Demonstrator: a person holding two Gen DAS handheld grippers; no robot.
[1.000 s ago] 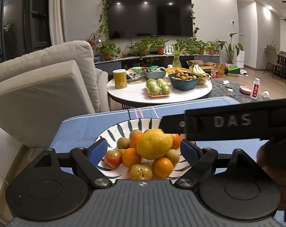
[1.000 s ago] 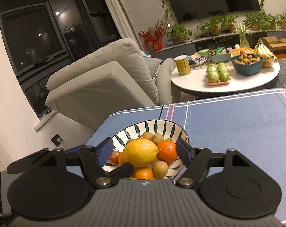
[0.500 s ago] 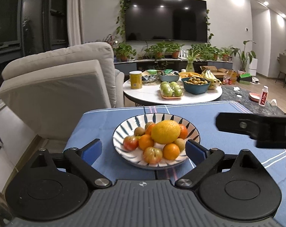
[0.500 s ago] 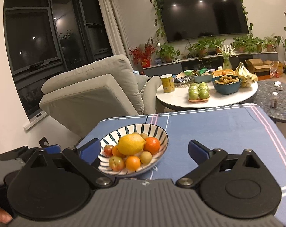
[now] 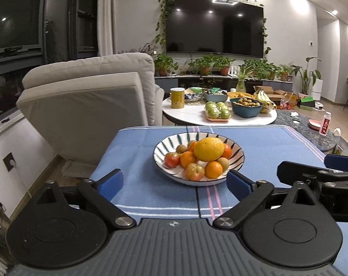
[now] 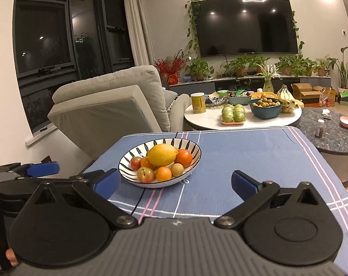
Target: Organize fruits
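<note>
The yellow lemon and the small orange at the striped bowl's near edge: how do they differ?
The lemon is oval, the orange round. The lemon is clearly larger than the orange. The lemon tops the pile; the orange lies low in front. Both sit in the striped bowl.

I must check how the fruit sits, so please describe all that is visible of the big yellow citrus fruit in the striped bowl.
The big yellow citrus fruit is oval, dimpled and whole, with a small nub at one end. It lies on its side on top of the pile in the white bowl with dark stripes, resting on oranges and smaller fruits. No gripper touches it.
</note>
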